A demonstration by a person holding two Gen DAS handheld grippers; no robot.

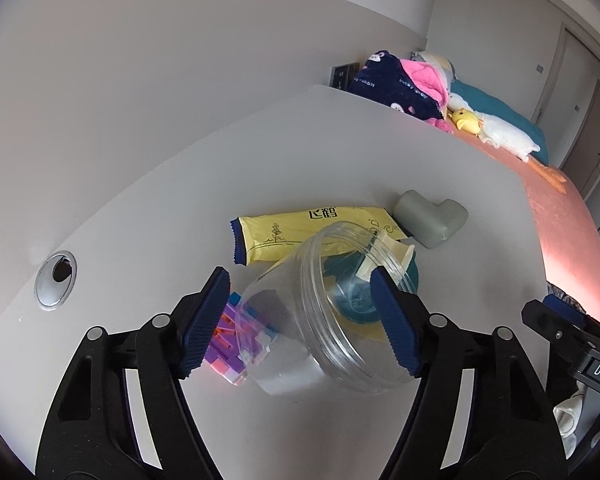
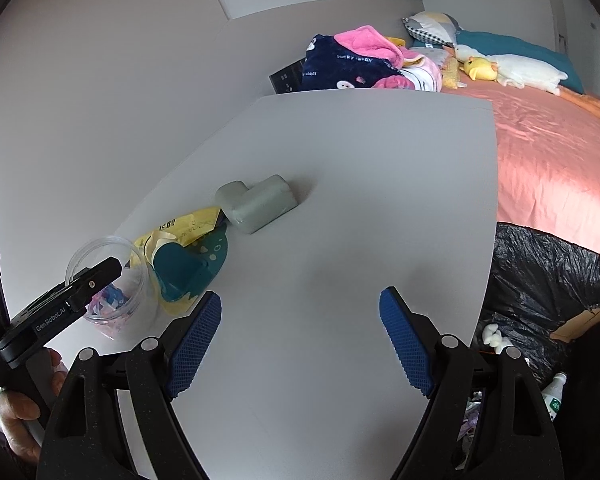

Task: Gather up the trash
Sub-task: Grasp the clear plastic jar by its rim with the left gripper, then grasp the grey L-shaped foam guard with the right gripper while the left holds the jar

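The desk (image 2: 340, 184) carries all the loose items near its left edge, well apart from the black bin bag (image 2: 540, 280) that hangs open just off its right edge. The bag already holds some waste, a bottle (image 2: 554, 394) among it, so collection seems partly done. Still on the desk: a clear jar (image 1: 320, 312) tilted on its side with coloured bits inside, a yellow packet (image 1: 300, 232), a teal piece (image 2: 192, 268) on the packet, and a grey corner guard (image 1: 432, 218). The left gripper (image 1: 300, 320) has its fingers spread around the jar, apparently not yet clamping. The right gripper (image 2: 300, 344) hangs over bare desk, fingers apart, holding nothing.
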